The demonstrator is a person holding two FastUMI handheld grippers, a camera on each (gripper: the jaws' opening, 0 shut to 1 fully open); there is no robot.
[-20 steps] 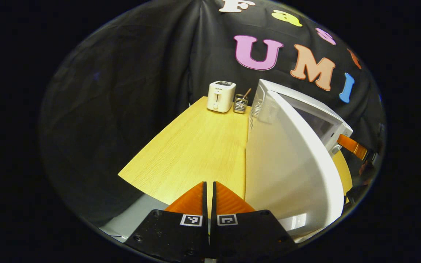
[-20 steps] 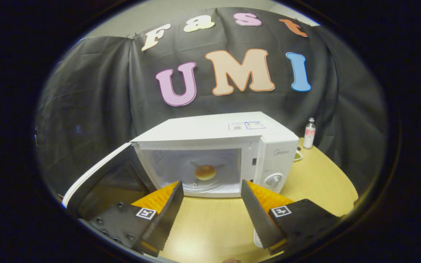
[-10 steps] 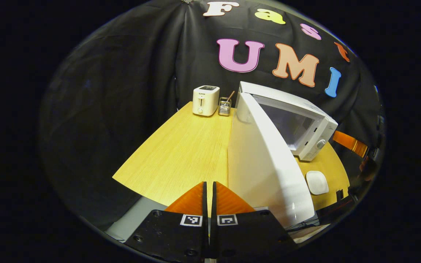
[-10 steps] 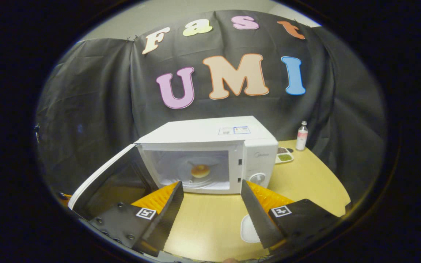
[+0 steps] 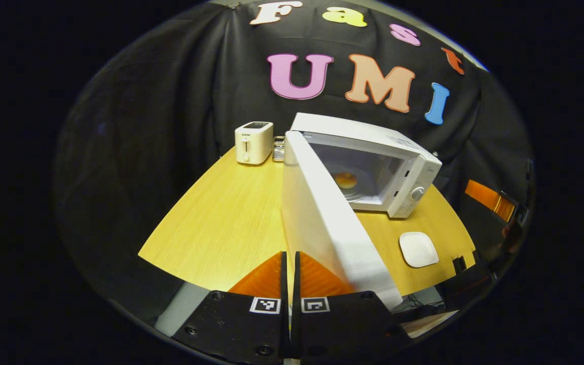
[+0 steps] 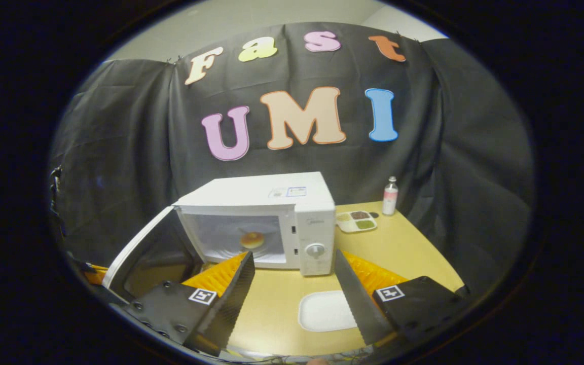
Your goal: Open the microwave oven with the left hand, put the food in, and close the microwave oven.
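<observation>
- The microwave oven (image 6: 266, 218) on the table (image 5: 221, 223) is seen from farther off than a second ago; both cameras have been drawn back.
- Its door (image 5: 327, 223) is left swung wide, so closing remains.
- The food (image 6: 252, 240) is seen inside on the turntable; the white plate (image 6: 325, 311) lies bare.
- The left hand-held gripper (image 5: 290, 268) is pressed together on nothing beside the door; the right hand-held gripper (image 6: 294, 281) is spread, empty.

both tongs backed off from microwave (image 6: 271, 223)

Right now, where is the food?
The bun sits on the turntable inside the open microwave, seen through the doorway in both gripper views, behind the empty white plate on the table.
</observation>
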